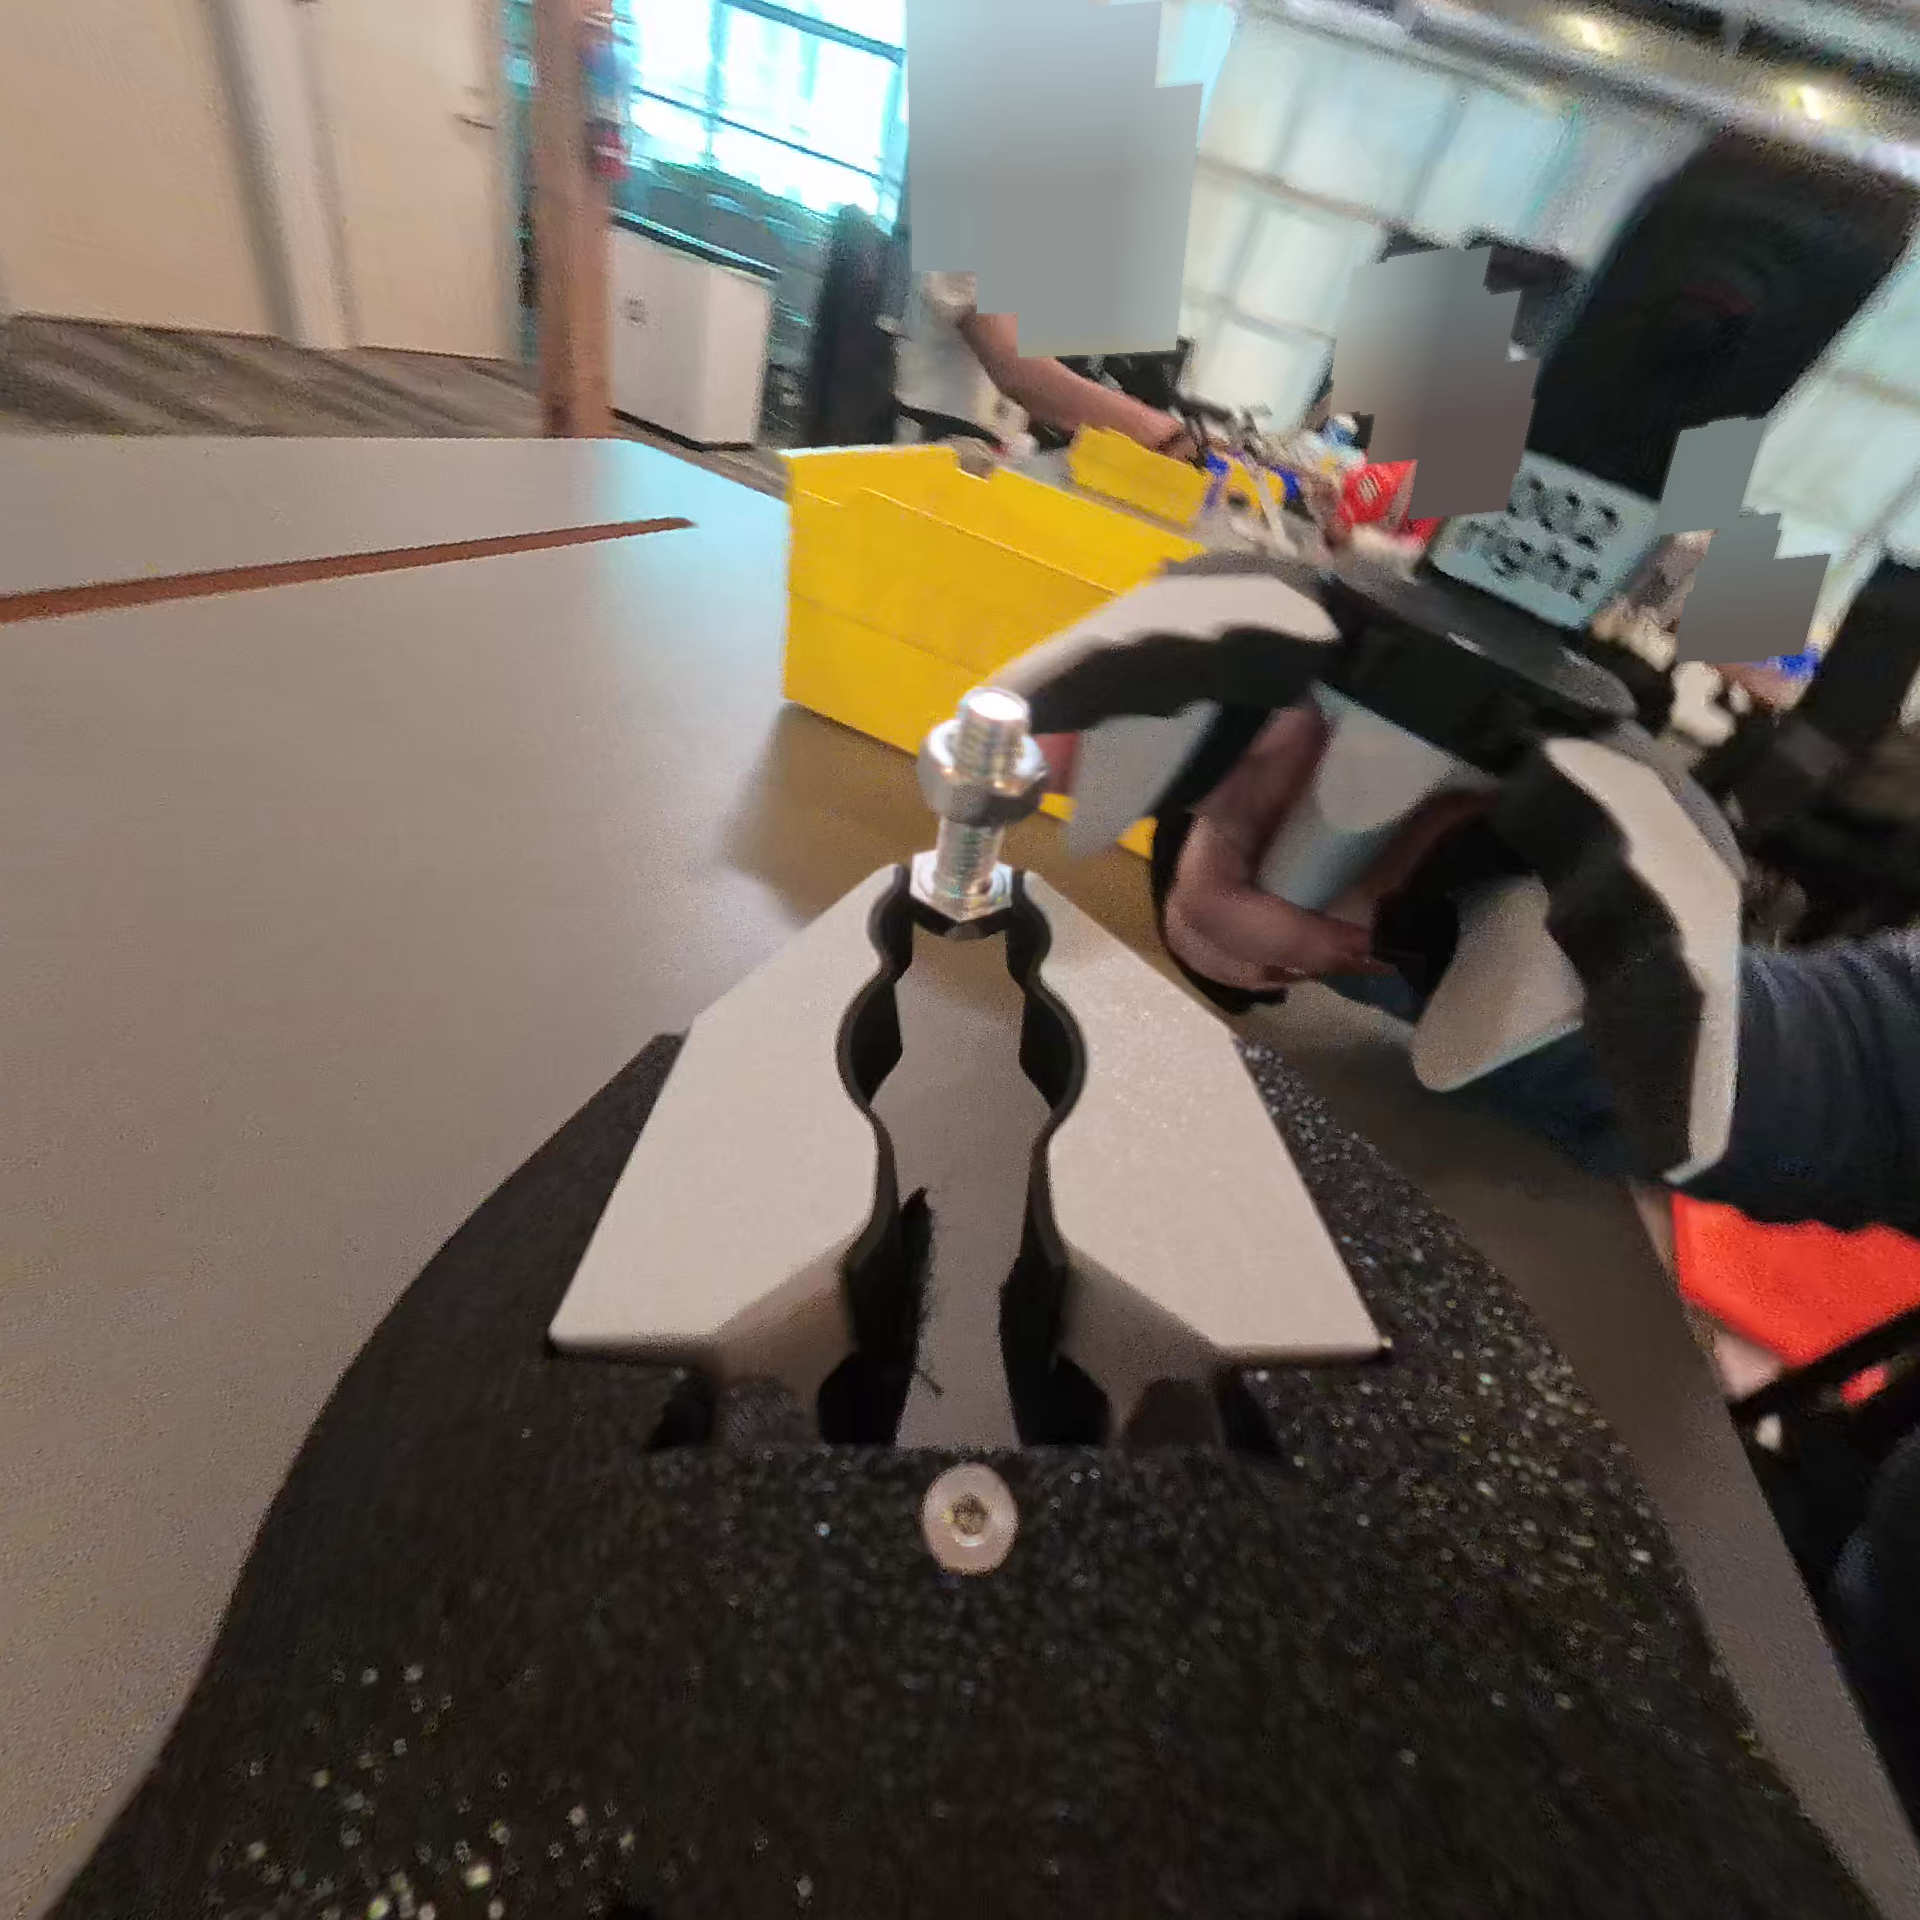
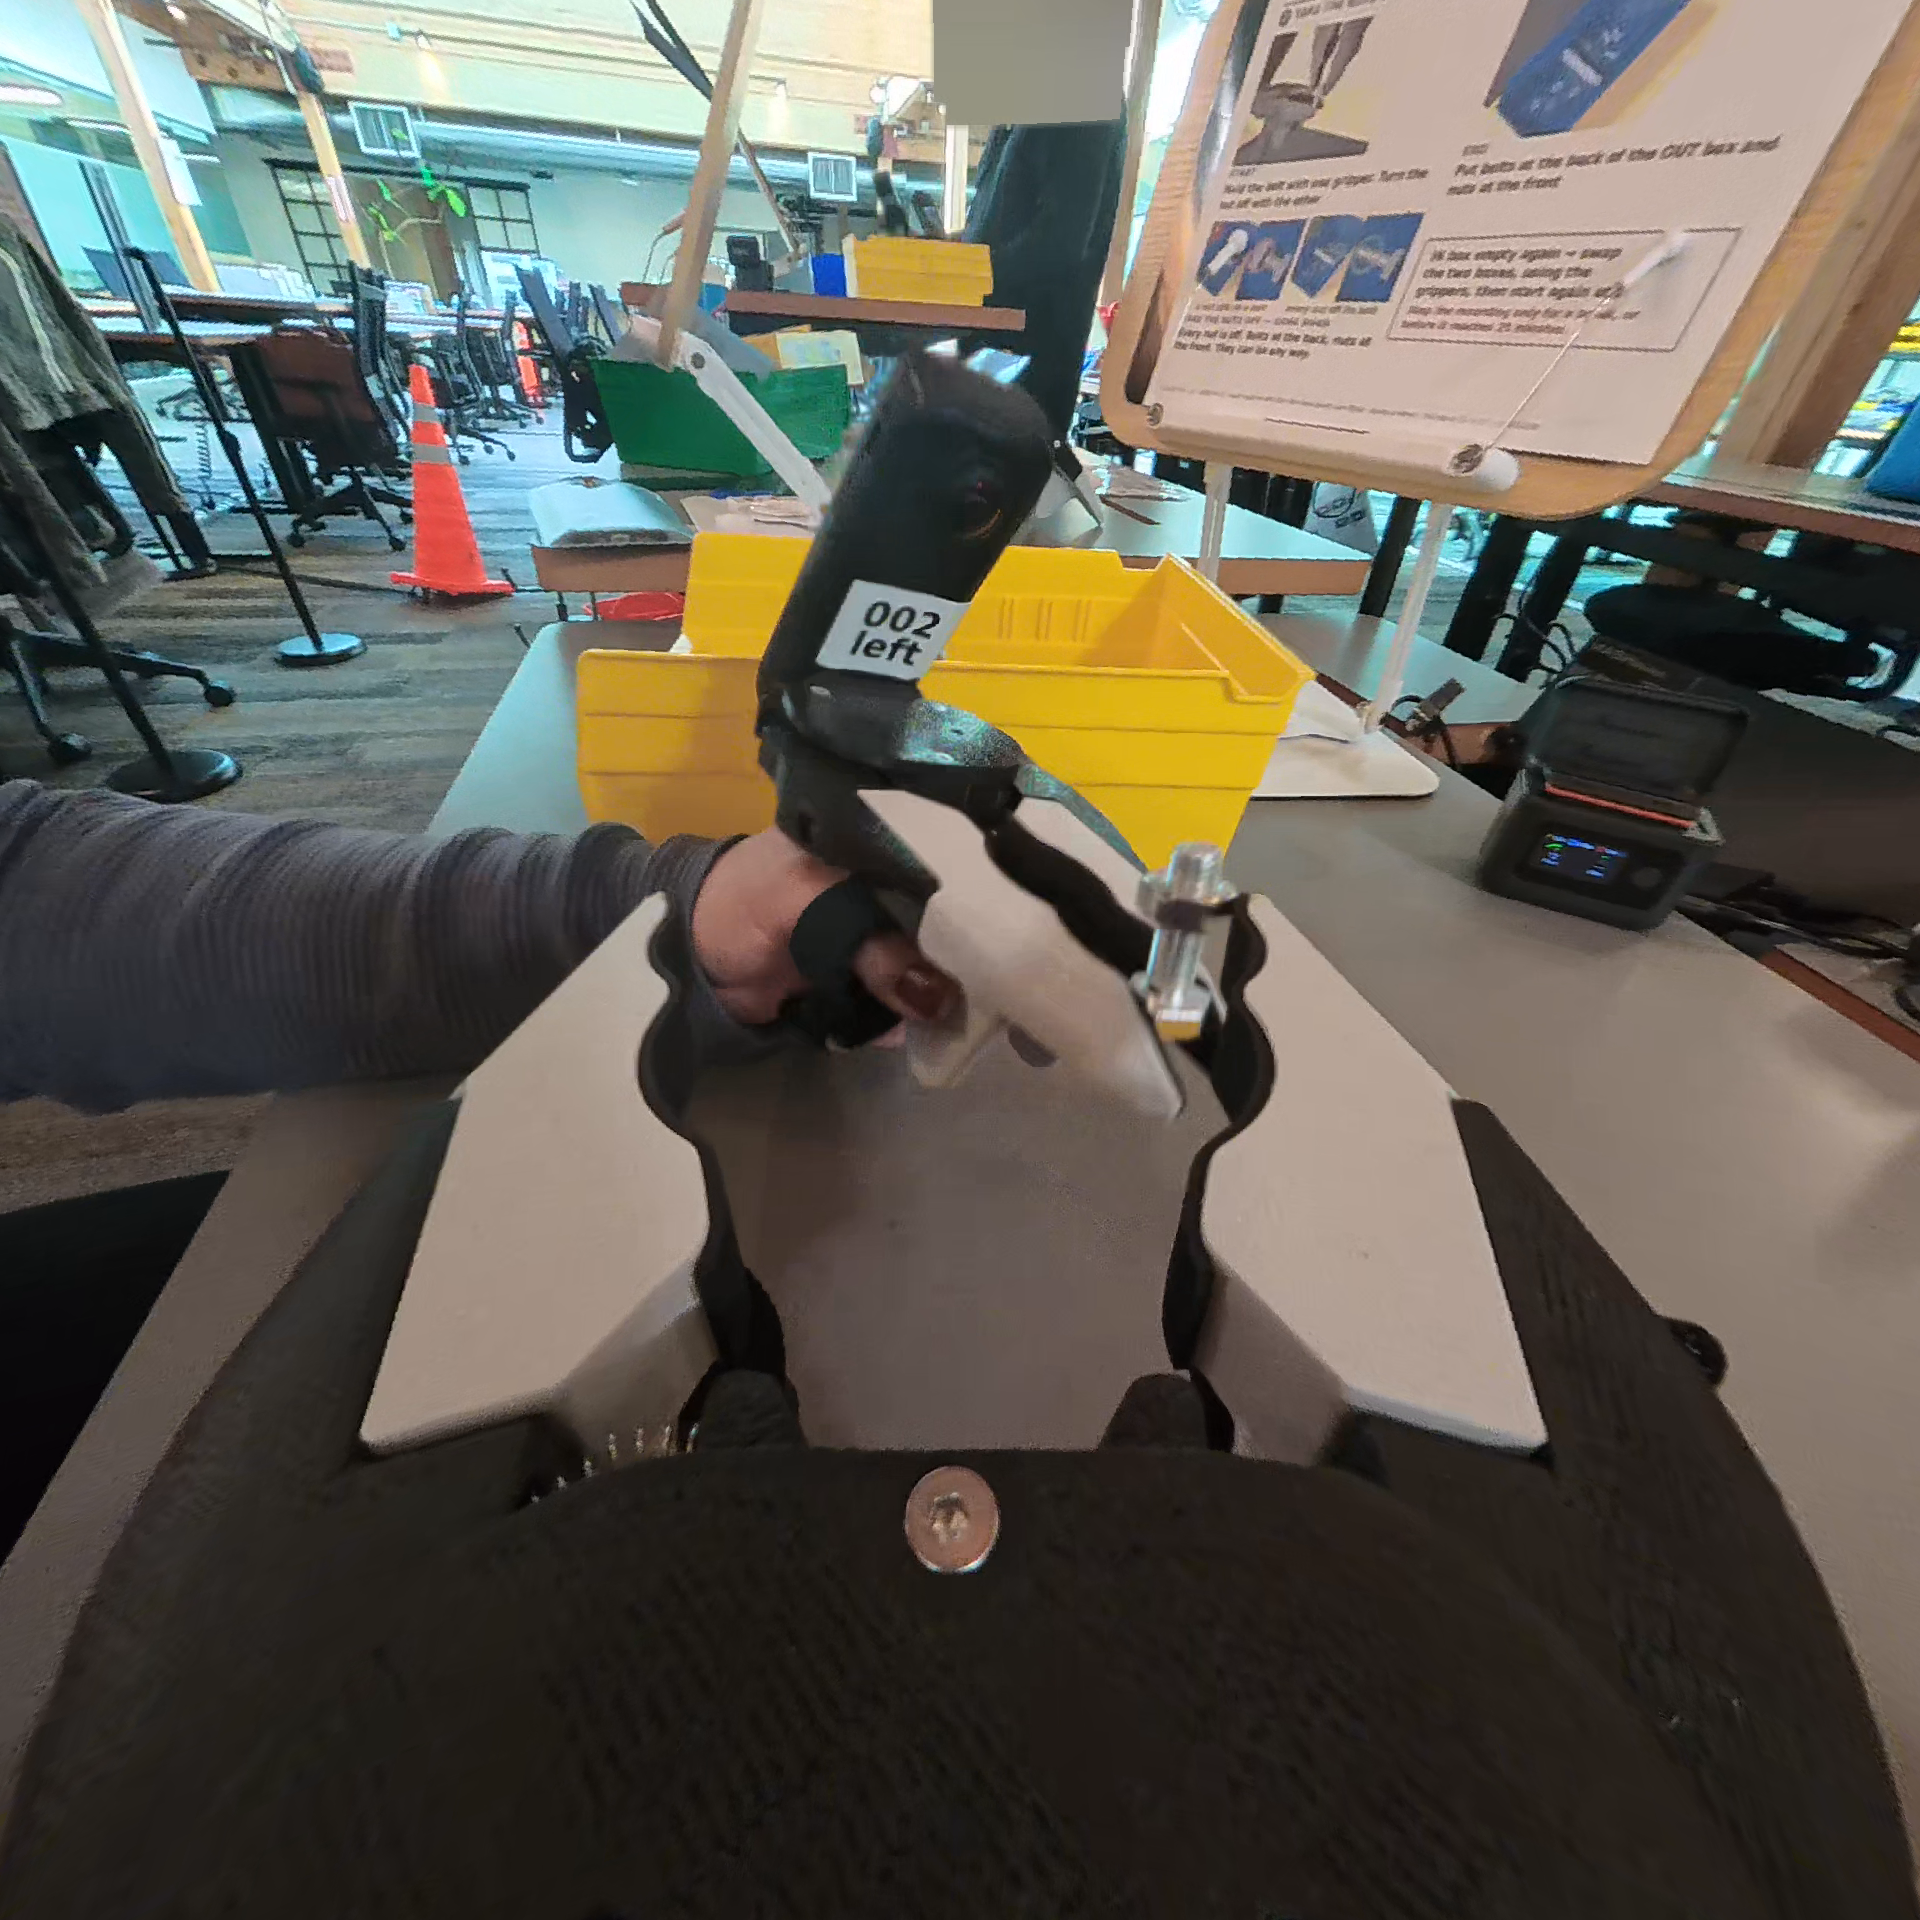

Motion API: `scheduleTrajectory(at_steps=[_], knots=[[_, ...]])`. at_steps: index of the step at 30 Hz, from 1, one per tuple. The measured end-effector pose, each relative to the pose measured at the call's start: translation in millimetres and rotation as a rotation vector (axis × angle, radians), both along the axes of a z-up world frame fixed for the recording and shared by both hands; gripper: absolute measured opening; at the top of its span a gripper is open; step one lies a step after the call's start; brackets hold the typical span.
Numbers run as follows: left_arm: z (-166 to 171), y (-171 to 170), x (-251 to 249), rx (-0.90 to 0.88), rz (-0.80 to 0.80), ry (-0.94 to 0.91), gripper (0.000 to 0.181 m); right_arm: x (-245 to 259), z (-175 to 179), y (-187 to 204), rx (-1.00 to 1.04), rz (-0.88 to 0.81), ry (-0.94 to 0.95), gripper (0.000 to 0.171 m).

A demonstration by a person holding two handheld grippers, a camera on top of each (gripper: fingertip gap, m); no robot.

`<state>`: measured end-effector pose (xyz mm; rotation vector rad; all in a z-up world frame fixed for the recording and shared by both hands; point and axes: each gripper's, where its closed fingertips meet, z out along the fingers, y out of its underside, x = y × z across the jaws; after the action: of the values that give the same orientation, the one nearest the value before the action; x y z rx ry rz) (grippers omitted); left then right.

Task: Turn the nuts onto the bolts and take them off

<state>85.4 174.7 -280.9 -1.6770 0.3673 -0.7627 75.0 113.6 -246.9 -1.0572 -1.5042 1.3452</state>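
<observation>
Your left gripper [image 1: 961, 914] pinches the bolt [image 1: 964, 831] by its head, upright above the bench [image 1: 364, 831], so your right gripper's [image 2: 956, 997] spread jaws, apparently just beside the nut [image 1: 982, 769], can turn it.

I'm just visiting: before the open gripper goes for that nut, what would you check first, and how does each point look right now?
1. Left gripper clamped on the bolt head: ok.
2. Bolt standing upright: ok.
3. Nut on the thread near the top: ok.
4. Right gripper jaws wide enough for the nut: ok.
5. Nut centred between the right gripper's jaws: not ok, it sits by the right-hand finger.
6. Nut turns freely: cannot tell.
</observation>
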Motion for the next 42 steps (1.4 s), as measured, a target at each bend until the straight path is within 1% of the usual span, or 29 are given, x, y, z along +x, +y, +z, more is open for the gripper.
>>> scheduleTrajectory(at_steps=[1, 3, 4, 6, 10, 12, 15, 19, 21, 23, 26, 29, 31, 34, 37, 38, 42], knots=[[0.9, 2.7, -11.0, -0.016, 0.04, -0.046, 0.016, 2.0, 2.5, -0.7, -0.013, 0.013, 0.007, 0.089], [7.1, 1.1, -19.5, 0.005, 0.047, -0.093, 0.016, 1.4, 5.1, 3.0, -0.029, -0.008, 0.017, 0.09], [8.5, -0.5, -18.0, 0.019, 0.039, -0.075, 0.016, 0.4, 3.7, 5.2, -0.018, -0.024, 0.011, 0.094], [11.2, -6.9, -1.0, 0.062, -0.037, -0.019, 0.016, -0.6, 1.7, 4.5, -0.017, -0.023, 0.0, 0.1], [7.9, -22.8, 42.3, 0.09, -0.232, 0.045, 0.017, -0.5, -2.7, -5.0, -0.025, 0.029, -0.028, 0.101], [1.1, -23.2, 49.6, 0.062, -0.258, 0.063, 0.017, 0.7, -4.6, -11.6, -0.026, 0.067, -0.043, 0.101], [0.8, -21.1, 45.4, 0.041, -0.244, 0.036, 0.017, 2.1, -9.3, -15.8, -0.01, 0.092, -0.073, 0.101], [1.5, -11.2, 23.5, 0.016, -0.133, 0.001, 0.017, 5.6, -7.0, -8.1, -0.031, 0.079, -0.08, 0.107], [1.7, -6.9, 12.7, -0.001, -0.081, -0.023, 0.016, 9.2, -4.0, -2.6, -0.047, 0.073, -0.073, 0.103], [0.6, -5.5, 7.1, -0.005, -0.056, -0.01, 0.016, 11.0, -1.2, 0.1, -0.063, 0.071, -0.062, 0.097], [7.5, -15.3, 24.9, 0.054, -0.151, 0.009, 0.016, 8.4, -0.7, -1.6, -0.061, 0.065, -0.052, 0.101], [5.1, -23.2, 44.2, 0.069, -0.233, 0.059, 0.017, 5.5, -5.3, -12.5, -0.039, 0.097, -0.065, 0.103], [0.6, -20.4, 43.4, 0.046, -0.219, 0.069, 0.017, 4.3, -7.6, -17.0, -0.015, 0.106, -0.068, 0.105], [1.2, -13.0, 25.8, 0.023, -0.138, 0.029, 0.017, 4.7, -6.6, -12.1, -0.003, 0.084, -0.063, 0.111], [3.7, -8.0, 9.7, 0.009, -0.068, -0.013, 0.016, 9.7, -0.5, -4.6, -0.035, 0.079, -0.048, 0.105], [4.2, -7.8, 8.2, 0.012, -0.061, -0.011, 0.016, 10.9, 1.3, -3.4, -0.041, 0.078, -0.043, 0.1], [8.3, -19.5, 32.2, 0.072, -0.177, 0.046, 0.016, 7.7, -0.2, -5.3, -0.028, 0.068, -0.043, 0.1]])
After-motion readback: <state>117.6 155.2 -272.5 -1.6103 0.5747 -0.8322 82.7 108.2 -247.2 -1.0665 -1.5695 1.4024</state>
